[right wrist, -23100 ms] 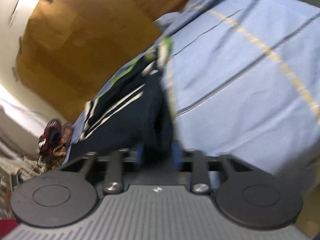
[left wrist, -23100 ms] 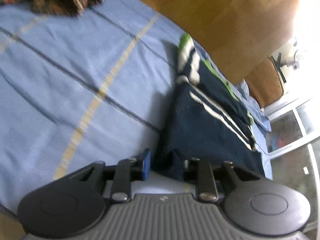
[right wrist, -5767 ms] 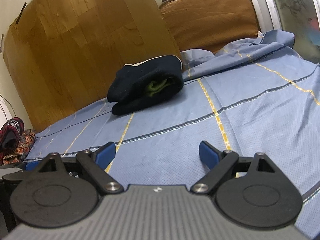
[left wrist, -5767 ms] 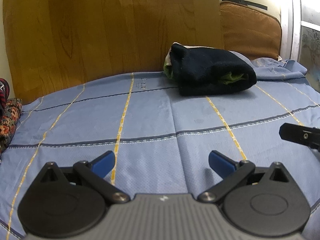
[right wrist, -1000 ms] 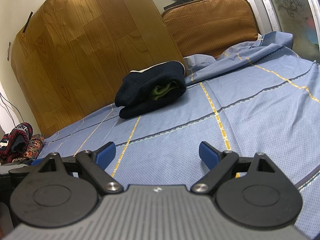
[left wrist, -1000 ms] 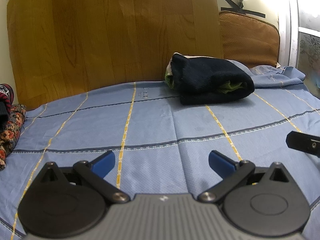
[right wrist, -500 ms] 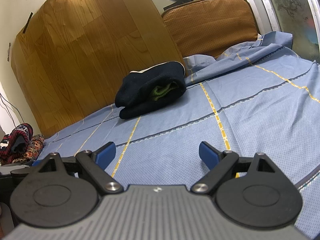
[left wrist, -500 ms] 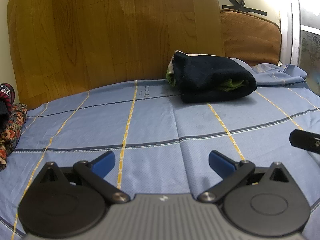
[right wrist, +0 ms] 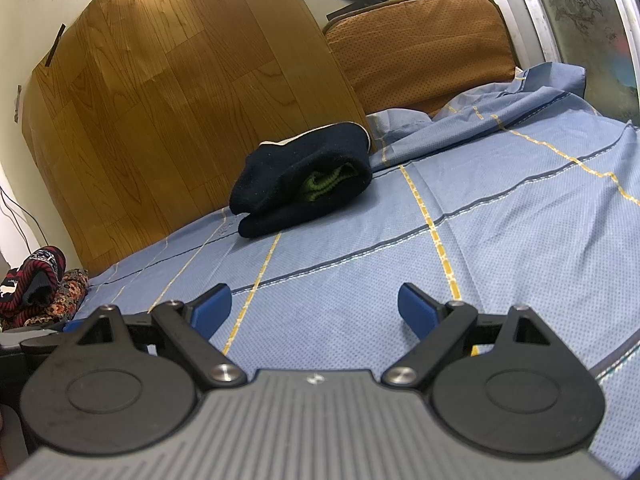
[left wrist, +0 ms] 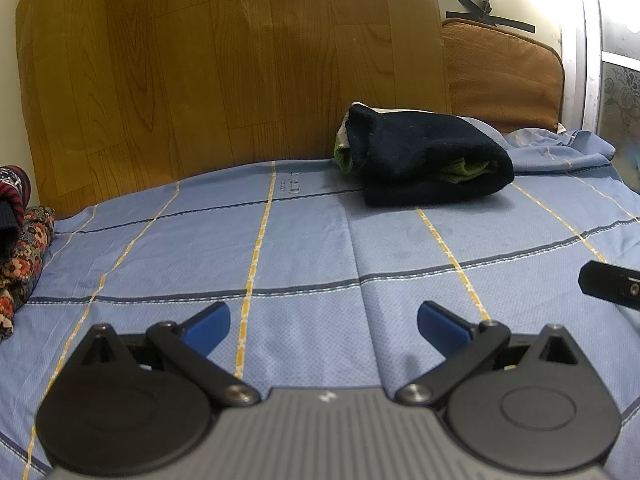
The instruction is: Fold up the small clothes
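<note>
so, left tongs point(left wrist: 323, 326): you hold them spread wide, blue tips apart with nothing between, low over the bed sheet point(left wrist: 304, 240).
right tongs point(right wrist: 314, 306): spread too, gripping nothing, above the same sheet; one black edge of them shows at the right rim of the left view.
jumper point(left wrist: 420, 158): folded into a dark navy bundle with a green layer showing in the open fold; it lies on the sheet at the far side, near the wood panel point(left wrist: 224, 64), well apart from both tongs.
cushion point(right wrist: 420, 40): brown, upright behind the rumpled end of the sheet.
clothes pile point(left wrist: 18, 240): floral and red striped pieces at the left edge of the bed.
</note>
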Demonstrator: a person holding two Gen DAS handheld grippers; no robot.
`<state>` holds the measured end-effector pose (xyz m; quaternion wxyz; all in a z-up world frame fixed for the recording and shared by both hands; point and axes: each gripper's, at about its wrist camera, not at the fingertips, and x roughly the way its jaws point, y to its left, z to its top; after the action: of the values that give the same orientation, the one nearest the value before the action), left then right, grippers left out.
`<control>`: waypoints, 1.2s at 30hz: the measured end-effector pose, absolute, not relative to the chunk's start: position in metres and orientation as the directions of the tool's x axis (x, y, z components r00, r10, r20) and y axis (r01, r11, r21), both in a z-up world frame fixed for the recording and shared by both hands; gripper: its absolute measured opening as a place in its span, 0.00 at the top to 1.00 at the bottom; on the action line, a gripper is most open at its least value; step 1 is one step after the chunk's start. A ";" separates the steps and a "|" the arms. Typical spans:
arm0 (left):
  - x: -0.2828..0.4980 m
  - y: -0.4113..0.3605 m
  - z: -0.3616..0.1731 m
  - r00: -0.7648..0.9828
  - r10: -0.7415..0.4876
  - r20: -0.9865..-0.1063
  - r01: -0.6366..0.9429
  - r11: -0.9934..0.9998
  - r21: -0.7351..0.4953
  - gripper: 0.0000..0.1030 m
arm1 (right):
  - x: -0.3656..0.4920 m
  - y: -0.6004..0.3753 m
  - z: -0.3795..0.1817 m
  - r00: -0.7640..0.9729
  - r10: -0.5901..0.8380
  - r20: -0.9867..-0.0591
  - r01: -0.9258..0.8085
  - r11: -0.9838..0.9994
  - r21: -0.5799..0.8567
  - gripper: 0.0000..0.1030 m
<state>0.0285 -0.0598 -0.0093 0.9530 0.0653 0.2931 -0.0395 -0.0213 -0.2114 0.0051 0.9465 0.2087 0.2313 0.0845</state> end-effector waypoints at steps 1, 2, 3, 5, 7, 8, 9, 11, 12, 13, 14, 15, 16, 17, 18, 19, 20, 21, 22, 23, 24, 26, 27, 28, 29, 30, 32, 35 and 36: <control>0.029 -0.060 -0.009 0.825 -0.037 -0.564 0.113 0.988 0.102 0.00 | -0.021 -0.211 0.005 0.879 0.257 -0.402 -0.063 0.899 0.434 0.11; 0.029 -0.060 -0.009 0.825 -0.036 -0.563 0.113 0.988 0.102 0.00 | -0.021 -0.211 0.005 0.879 0.257 -0.402 -0.064 0.898 0.434 0.11; 0.029 -0.060 -0.010 0.825 -0.036 -0.564 0.113 0.988 0.101 0.00 | -0.021 -0.211 0.005 0.879 0.257 -0.402 -0.064 0.898 0.435 0.11; 0.028 -0.060 -0.009 0.825 -0.038 -0.564 0.114 0.988 0.101 0.00 | -0.021 -0.211 0.005 0.879 0.257 -0.403 -0.064 0.899 0.434 0.11; 0.028 -0.059 -0.009 0.825 -0.038 -0.563 0.114 0.988 0.101 0.00 | -0.021 -0.211 0.005 0.879 0.257 -0.402 -0.064 0.899 0.434 0.11; 0.028 -0.059 -0.009 0.825 -0.038 -0.563 0.114 0.988 0.101 0.00 | -0.021 -0.211 0.005 0.879 0.257 -0.403 -0.064 0.898 0.434 0.11; 0.029 -0.059 -0.009 0.826 -0.038 -0.563 0.113 0.989 0.099 0.00 | -0.021 -0.211 0.005 0.879 0.257 -0.403 -0.064 0.898 0.434 0.11; 0.029 -0.058 -0.009 0.826 -0.037 -0.562 0.110 0.989 0.095 0.00 | -0.021 -0.211 0.005 0.879 0.257 -0.403 -0.064 0.898 0.434 0.11; 0.029 -0.058 -0.008 0.827 -0.038 -0.562 0.108 0.990 0.093 0.00 | -0.021 -0.211 0.005 0.878 0.257 -0.403 -0.064 0.898 0.435 0.11; 0.029 -0.058 -0.008 0.826 -0.040 -0.562 0.108 0.990 0.088 0.00 | -0.021 -0.211 0.005 0.879 0.257 -0.402 -0.064 0.898 0.435 0.11; 0.029 -0.057 -0.007 0.826 -0.043 -0.563 0.109 0.991 0.084 0.00 | -0.021 -0.211 0.005 0.879 0.257 -0.403 -0.064 0.898 0.435 0.11; 0.030 -0.057 -0.007 0.824 -0.047 -0.564 0.111 0.991 0.080 0.00 | -0.021 -0.211 0.005 0.879 0.257 -0.403 -0.063 0.898 0.435 0.11; 0.029 -0.056 -0.007 0.824 -0.047 -0.565 0.111 0.991 0.078 0.00 | -0.021 -0.211 0.005 0.879 0.257 -0.402 -0.064 0.898 0.435 0.11; 0.029 -0.056 -0.007 0.823 -0.047 -0.566 0.110 0.991 0.078 0.00 | -0.021 -0.211 0.005 0.879 0.257 -0.402 -0.064 0.898 0.435 0.11; 0.030 -0.056 -0.007 0.823 -0.046 -0.566 0.109 0.991 0.079 0.00 | -0.021 -0.211 0.005 0.879 0.257 -0.403 -0.064 0.898 0.435 0.11; 0.030 -0.056 -0.007 0.824 -0.043 -0.565 0.107 0.991 0.080 0.00 | -0.021 -0.211 0.005 0.879 0.257 -0.403 -0.064 0.898 0.434 0.11; 0.029 -0.057 -0.007 0.824 -0.040 -0.565 0.104 0.991 0.081 0.00 | -0.021 -0.211 0.005 0.878 0.257 -0.403 -0.064 0.898 0.434 0.11; 0.030 -0.056 -0.007 0.824 -0.039 -0.565 0.103 0.991 0.080 0.00 | -0.021 -0.211 0.005 0.879 0.257 -0.403 -0.064 0.898 0.434 0.11; 0.030 -0.056 -0.007 0.823 -0.040 -0.566 0.102 0.992 0.079 0.00 | -0.021 -0.211 0.005 0.879 0.257 -0.403 -0.063 0.898 0.435 0.11; 0.030 -0.056 -0.007 0.823 -0.040 -0.567 0.102 0.992 0.078 0.00 | -0.021 -0.211 0.005 0.879 0.257 -0.403 -0.063 0.898 0.435 0.11; 0.030 -0.057 -0.007 0.822 -0.039 -0.568 0.102 0.992 0.079 0.00 | -0.021 -0.211 0.005 0.879 0.257 -0.403 -0.063 0.898 0.435 0.11; 0.030 -0.057 -0.008 0.822 -0.036 -0.569 0.100 0.992 0.082 0.00 | -0.021 -0.211 0.005 0.879 0.256 -0.403 -0.063 0.899 0.434 0.11; 0.030 -0.058 -0.008 0.821 -0.034 -0.569 0.099 0.992 0.083 0.00 | -0.021 -0.211 0.005 0.879 0.256 -0.403 -0.063 0.898 0.435 0.11; 0.030 -0.058 -0.008 0.821 -0.031 -0.570 0.096 0.992 0.084 0.00 | -0.022 -0.211 0.005 0.879 0.256 -0.403 -0.063 0.898 0.435 0.11; 0.031 -0.058 -0.008 0.820 -0.028 -0.571 0.093 0.992 0.085 0.00 | -0.021 -0.211 0.005 0.879 0.256 -0.403 -0.063 0.898 0.435 0.11; 0.031 -0.058 -0.008 0.820 -0.026 -0.572 0.091 0.992 0.085 0.00 | -0.022 -0.211 0.005 0.878 0.257 -0.403 -0.063 0.898 0.435 0.11; 0.031 -0.057 -0.009 0.818 -0.023 -0.574 0.087 0.993 0.084 0.00 | -0.022 -0.210 0.005 0.878 0.258 -0.404 -0.064 0.899 0.434 0.11; 0.032 -0.058 -0.009 0.817 -0.021 -0.577 0.086 0.993 0.086 0.00 | -0.022 -0.209 0.004 0.876 0.261 -0.405 -0.068 0.899 0.433 0.11; 0.032 -0.058 -0.009 0.816 -0.020 -0.578 0.085 0.993 0.086 0.00 | -0.022 -0.209 0.004 0.875 0.262 -0.406 -0.068 0.899 0.433 0.11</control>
<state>0.0318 -0.0583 -0.0089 0.9512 0.0542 0.3024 -0.0277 -0.0218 -0.2089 0.0042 0.9459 0.2074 0.2337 0.0874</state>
